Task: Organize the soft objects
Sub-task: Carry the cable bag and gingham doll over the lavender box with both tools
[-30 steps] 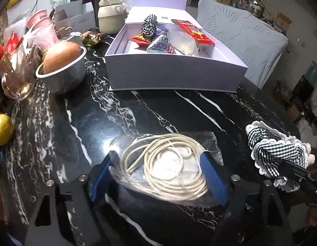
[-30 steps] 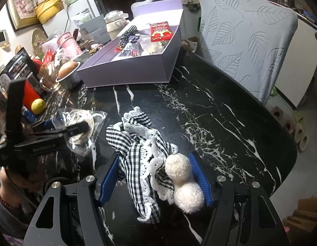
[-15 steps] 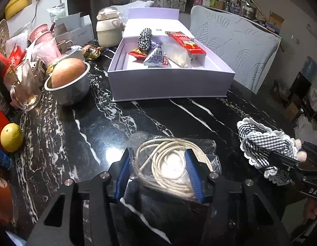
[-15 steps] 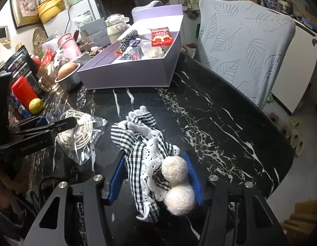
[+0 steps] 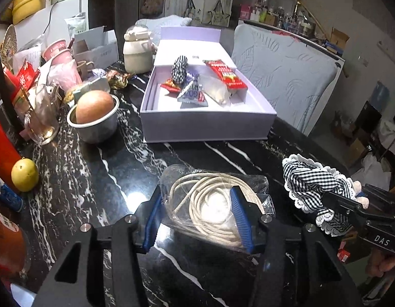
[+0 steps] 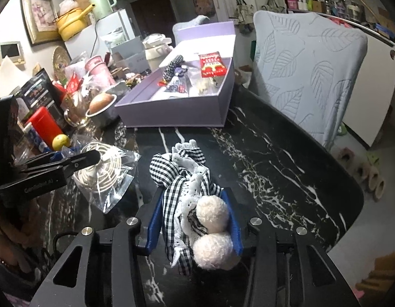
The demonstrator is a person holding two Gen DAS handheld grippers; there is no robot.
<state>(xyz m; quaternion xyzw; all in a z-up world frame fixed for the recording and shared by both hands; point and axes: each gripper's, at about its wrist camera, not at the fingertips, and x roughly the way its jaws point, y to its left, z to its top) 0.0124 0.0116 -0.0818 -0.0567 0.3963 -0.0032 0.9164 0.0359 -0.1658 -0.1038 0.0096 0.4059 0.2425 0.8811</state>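
Observation:
My left gripper [image 5: 197, 207] is shut on a clear bag of coiled white cord [image 5: 210, 199] and holds it above the black marble table [image 5: 95, 179]. The bag also shows in the right wrist view [image 6: 102, 171]. My right gripper [image 6: 194, 215] is shut on a black-and-white gingham scrunchie with lace and two white pompoms [image 6: 187, 179], also seen in the left wrist view [image 5: 315, 186]. The open lavender box [image 5: 207, 125] lies ahead and holds snack packets and another gingham piece [image 5: 179, 70].
A steel bowl with an onion [image 5: 95, 112], a glass [image 5: 41, 117], a lemon [image 5: 24, 171], a red bottle [image 5: 3, 148] and a cream jar [image 5: 137, 53] crowd the table's left side. A chair with a leaf-pattern cover [image 6: 307, 76] stands at the right.
Both grippers closed on their objects and lifted them off the table. The left fingers narrowed around the cord bag, the right around the scrunchie; the box now looks farther below.

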